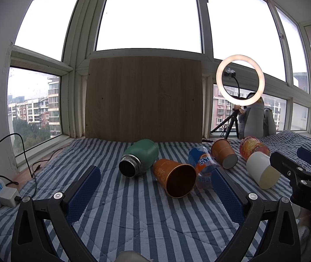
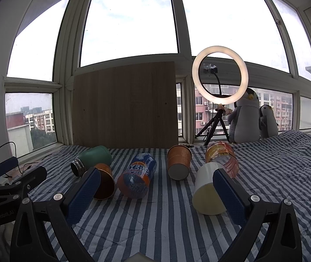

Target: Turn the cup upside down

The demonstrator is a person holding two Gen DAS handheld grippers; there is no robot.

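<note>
Lying on their sides across the striped quilt (image 1: 133,207) are several cups: an orange metal cup (image 1: 174,178) with its mouth facing the cameras, an orange paper cup (image 1: 224,154) and a white cup (image 1: 262,170). The task does not say which is meant.

Left gripper (image 1: 155,194): jaws wide apart, holding nothing. The orange metal cup sits just ahead of it, slightly right of centre, long axis running roughly away from the gripper with the base at the far end.

Right gripper (image 2: 156,193): jaws likewise apart and empty. The white cup (image 2: 207,190) lies just beside its right finger, base toward the camera (the mouth is not visible).

Judgement: each arm has one cup near; a grasp across the barrel, then a rotation, would stand either cup mouth-down.
</note>
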